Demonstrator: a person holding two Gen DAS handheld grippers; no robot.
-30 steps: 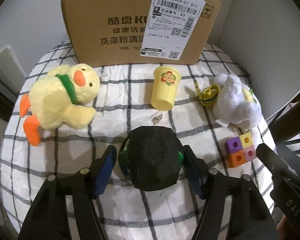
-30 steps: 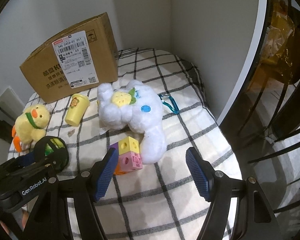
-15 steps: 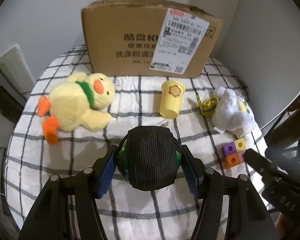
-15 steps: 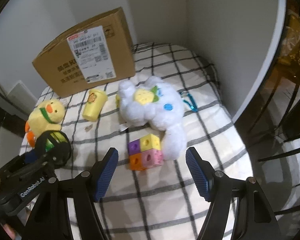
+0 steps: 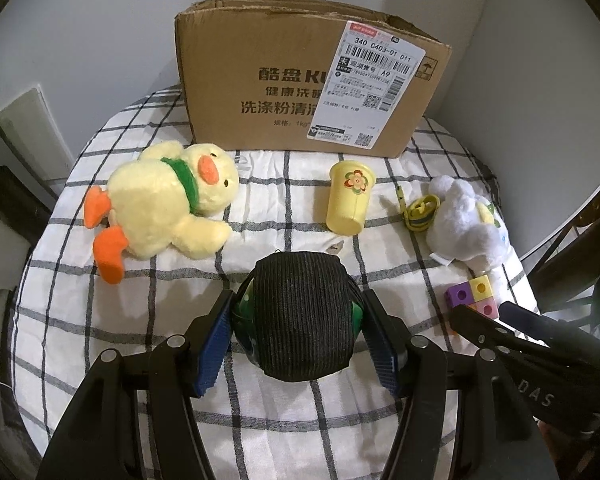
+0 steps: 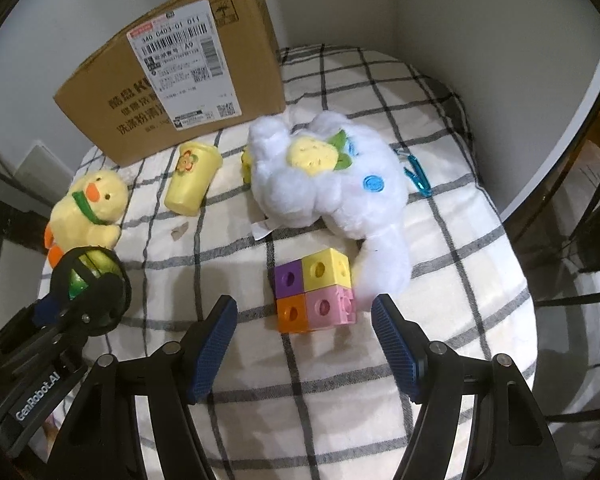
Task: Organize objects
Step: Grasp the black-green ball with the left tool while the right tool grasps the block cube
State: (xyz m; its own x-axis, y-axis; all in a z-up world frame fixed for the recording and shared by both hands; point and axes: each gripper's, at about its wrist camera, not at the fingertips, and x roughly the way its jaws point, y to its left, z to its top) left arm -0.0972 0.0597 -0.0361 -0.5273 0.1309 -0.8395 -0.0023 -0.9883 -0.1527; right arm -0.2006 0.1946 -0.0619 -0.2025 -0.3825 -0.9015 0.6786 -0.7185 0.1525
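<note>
1. While clamped in the left tool (image 5: pixel 300 332), held above the checked worktop (image 5: pixel 60 320): a green ball in a black ribbed mesh cover (image 5: pixel 302 316), blue pads pressed against both of its sides.
2. Ahead of the left tool and to its left, lying on its side: a yellow plush duck (image 5: pixel 164 208) with green scarf and orange feet.
3. Straight ahead, just past the ball: a yellow cup (image 5: pixel 350 196) with a flower print, upright; a small scrap between cup and ball.
4. Farther ahead, at the back of the worktop: a cardboard box (image 5: pixel 300 92) bearing a white shipping label.
5. Ahead to the right: a yellow ring toy (image 5: pixel 420 212) touching a white plush toy (image 5: pixel 464 220).
6. Spread wide and holding nothing: the right tool (image 6: pixel 304 344).
7. Just ahead of the right tool, roughly in line with the gap between its pads: a block of four joined cubes (image 6: pixel 314 292), purple, yellow, orange and pink, resting against the white plush's leg.
8. Beyond the plush, to the right: a blue carabiner (image 6: pixel 418 178) on the cloth.
</note>
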